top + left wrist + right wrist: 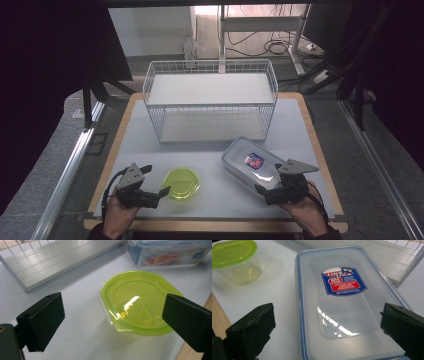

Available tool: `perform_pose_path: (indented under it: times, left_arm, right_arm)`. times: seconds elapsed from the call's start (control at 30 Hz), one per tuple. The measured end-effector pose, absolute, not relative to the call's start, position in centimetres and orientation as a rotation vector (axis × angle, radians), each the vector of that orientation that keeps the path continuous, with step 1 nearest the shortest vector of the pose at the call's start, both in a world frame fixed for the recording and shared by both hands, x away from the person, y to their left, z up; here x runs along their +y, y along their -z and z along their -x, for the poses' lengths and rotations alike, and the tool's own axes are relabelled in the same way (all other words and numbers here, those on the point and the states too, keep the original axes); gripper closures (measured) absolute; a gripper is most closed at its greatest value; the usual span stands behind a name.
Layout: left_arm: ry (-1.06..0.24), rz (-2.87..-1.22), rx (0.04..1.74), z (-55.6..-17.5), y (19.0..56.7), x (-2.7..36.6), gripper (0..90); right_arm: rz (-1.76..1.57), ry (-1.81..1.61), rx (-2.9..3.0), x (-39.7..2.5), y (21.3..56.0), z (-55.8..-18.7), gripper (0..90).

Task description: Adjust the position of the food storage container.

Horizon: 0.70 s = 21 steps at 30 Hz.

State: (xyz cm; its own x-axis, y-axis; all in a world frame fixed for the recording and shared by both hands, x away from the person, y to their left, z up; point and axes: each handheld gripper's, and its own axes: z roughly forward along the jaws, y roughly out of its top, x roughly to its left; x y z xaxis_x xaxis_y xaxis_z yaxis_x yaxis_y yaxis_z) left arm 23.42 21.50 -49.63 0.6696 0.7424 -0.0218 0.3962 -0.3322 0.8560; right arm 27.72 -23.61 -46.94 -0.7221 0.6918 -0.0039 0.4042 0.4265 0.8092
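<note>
A small clear tub with a lime-green lid sits near the table's front edge, left of centre. My left gripper is open just left of it, jaws spread wide with the tub ahead between them. A clear rectangular lock-lid box, blue-sealed with a red and blue label, lies at the front right. My right gripper is open at the box's near end, one jaw on either side of it.
A white wire rack with two shelves stands at the back middle of the table. The table's wooden rim runs close to both hands. Cables and a stand lie on the floor beyond.
</note>
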Motion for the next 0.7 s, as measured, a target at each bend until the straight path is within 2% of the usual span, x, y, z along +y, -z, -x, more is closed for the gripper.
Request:
perform_pose_path:
  times: [0.17, 0.7]
  left_arm:
    - [-0.5, -1.99, 0.853, -22.99, 49.18, 20.89, 4.1]
    - [-0.517, -1.994, 0.846, -22.73, 48.84, 20.38, 21.0]
  right_arm:
    - [-0.934, -1.169, 2.343, -23.37, 47.23, -27.63, 0.4]
    - [-0.935, -1.178, 2.326, -23.24, 47.34, -27.51, 7.5]
